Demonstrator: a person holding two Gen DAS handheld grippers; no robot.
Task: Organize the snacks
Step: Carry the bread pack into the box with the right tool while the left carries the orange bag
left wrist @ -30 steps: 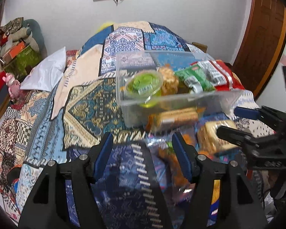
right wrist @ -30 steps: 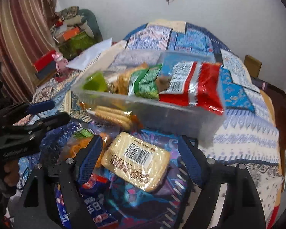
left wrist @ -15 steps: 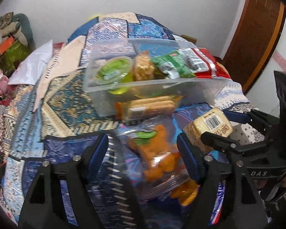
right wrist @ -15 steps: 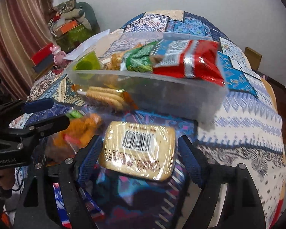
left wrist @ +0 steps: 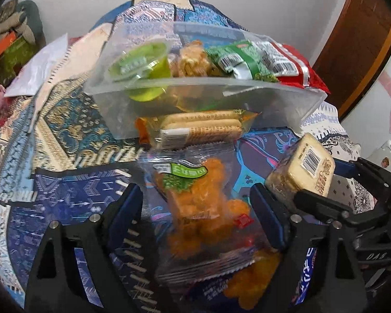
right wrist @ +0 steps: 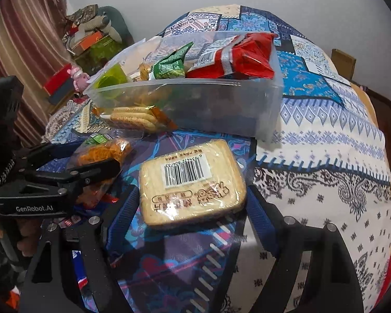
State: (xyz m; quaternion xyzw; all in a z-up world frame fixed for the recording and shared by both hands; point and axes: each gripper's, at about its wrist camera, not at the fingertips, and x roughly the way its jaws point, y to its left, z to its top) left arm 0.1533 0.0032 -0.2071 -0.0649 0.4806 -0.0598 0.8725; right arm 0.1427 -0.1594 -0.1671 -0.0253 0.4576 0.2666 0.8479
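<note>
A clear plastic bin [left wrist: 286, 101] [right wrist: 221, 104] on the patterned bedspread holds a green jelly cup [left wrist: 140, 65], a green packet [right wrist: 170, 64] and a red bag [right wrist: 237, 57]. A biscuit pack [left wrist: 203, 127] [right wrist: 135, 117] leans against its front wall. My left gripper [left wrist: 196, 214] is open around a clear bag of orange snacks [left wrist: 195, 200] [right wrist: 104, 151]. My right gripper [right wrist: 193, 214] is open, its jaws on either side of a wrapped yellow cake [right wrist: 190, 180] [left wrist: 305, 167].
A blue snack packet [left wrist: 305, 279] lies under the orange bag. Boxes and a pink toy [right wrist: 78, 74] sit at the far left. A wooden door [left wrist: 357, 39] stands at the right. The bed's edge drops off at the right [right wrist: 388, 182].
Both grippers have moved forward and down. The orange snack bag now sits between my left fingers, and the yellow cake between my right fingers. Both stay open.
</note>
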